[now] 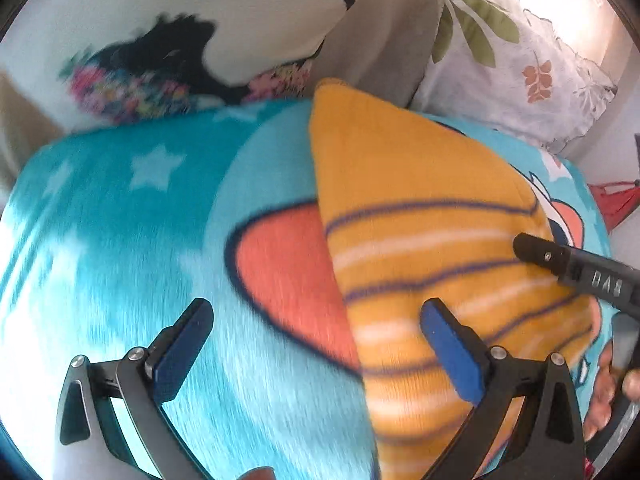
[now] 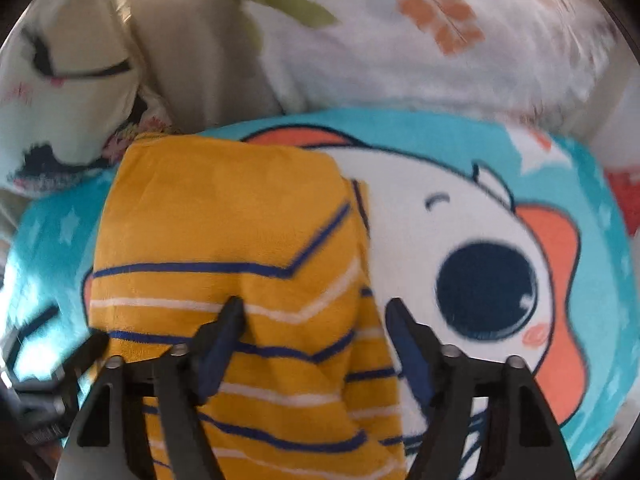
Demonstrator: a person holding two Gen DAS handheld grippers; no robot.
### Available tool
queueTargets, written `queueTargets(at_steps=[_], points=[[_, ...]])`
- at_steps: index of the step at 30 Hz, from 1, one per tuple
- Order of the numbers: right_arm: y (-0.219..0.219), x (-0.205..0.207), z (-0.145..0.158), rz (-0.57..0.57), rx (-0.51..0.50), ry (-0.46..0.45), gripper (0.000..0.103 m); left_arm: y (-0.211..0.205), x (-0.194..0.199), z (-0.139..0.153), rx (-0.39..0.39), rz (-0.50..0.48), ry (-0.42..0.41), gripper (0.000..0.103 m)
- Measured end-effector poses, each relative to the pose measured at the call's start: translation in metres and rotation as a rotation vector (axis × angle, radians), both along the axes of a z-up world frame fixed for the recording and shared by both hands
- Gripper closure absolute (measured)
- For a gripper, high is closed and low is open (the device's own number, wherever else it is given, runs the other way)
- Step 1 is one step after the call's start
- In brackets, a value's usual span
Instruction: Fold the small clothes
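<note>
A small yellow garment [image 1: 420, 240] with navy and white stripes lies folded on a turquoise cartoon blanket [image 1: 120, 208]. My left gripper [image 1: 316, 316] is open and empty just above the garment's left edge, one finger over the blanket, the other over the stripes. The right gripper's finger [image 1: 568, 260] reaches in from the right onto the garment. In the right wrist view the garment [image 2: 232, 232] lies left of centre on the blanket [image 2: 460, 200]. My right gripper [image 2: 314, 312] is open and straddles the garment's right edge. The left gripper [image 2: 60, 364] shows dimly at the lower left.
A white pillow with a black and floral print [image 1: 152, 64] and a white leaf-print pillow [image 1: 512, 60] lie behind the blanket, with beige fabric [image 1: 380, 36] between them. A red object [image 1: 616, 200] sits at the right edge. A hand [image 1: 604, 392] shows at the lower right.
</note>
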State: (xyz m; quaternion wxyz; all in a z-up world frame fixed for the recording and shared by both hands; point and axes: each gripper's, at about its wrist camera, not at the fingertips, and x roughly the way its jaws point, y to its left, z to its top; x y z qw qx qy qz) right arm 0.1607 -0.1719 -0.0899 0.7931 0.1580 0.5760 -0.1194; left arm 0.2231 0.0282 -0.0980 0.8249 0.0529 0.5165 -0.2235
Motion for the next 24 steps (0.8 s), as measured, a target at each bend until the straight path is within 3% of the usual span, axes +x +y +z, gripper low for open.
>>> queueTargets(at_steps=[6, 14, 20, 24], points=[[-0.002, -0.052, 0.0, 0.041, 0.014, -0.005, 0.022, 0.021, -0.038, -0.006, -0.011, 0.038, 0.039, 0.0], [-0.021, -0.109, -0.009, 0.006, 0.115, -0.018, 0.02, 0.038, -0.08, -0.024, 0.018, 0.11, 0.09, 0.0], [-0.04, -0.137, -0.007, 0.003, 0.029, 0.018, 0.02, 0.052, -0.113, -0.014, 0.048, 0.17, 0.075, 0.0], [-0.049, -0.131, 0.029, 0.0, -0.011, -0.092, 0.026, 0.059, -0.127, 0.005, 0.025, 0.209, 0.033, 0.0]])
